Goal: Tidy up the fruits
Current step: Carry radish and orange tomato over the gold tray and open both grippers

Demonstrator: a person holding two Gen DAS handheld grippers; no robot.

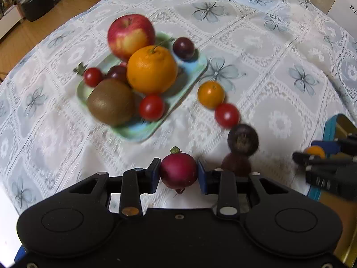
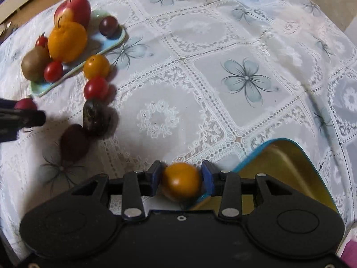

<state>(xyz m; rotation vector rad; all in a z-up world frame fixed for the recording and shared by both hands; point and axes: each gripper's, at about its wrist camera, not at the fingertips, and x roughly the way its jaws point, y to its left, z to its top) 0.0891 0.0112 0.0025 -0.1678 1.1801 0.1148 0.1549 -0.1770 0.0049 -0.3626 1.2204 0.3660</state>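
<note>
**Both grippers loaded above the bench**

A red radish [image 1: 178, 171] is pinched between the blue pads of the left gripper [image 1: 178, 175], its green stub tilted toward 11 o'clock. A small orange fruit [image 2: 181, 181] is clamped by the right gripper [image 2: 181, 182], just beside the rim of a blue tin [image 2: 287, 163] at 3 o'clock.

In the left wrist view, a pale green tray [image 1: 191, 80] is seen at 11 o'clock on the lace-covered bench [image 1: 267, 44]. An apple [image 1: 131, 36], an orange [image 1: 152, 69], a kiwi [image 1: 111, 102], dark plums and cherry tomatoes are held on it, crowded together and touching.

At 1 o'clock from the radish, a curved row lies on the cloth: a yellow tomato [image 1: 210, 94], a red tomato [image 1: 227, 115], a dark round fruit [image 1: 243, 139] and a dark red fruit [image 1: 236, 164], each touching the next. The views are blurred.
</note>
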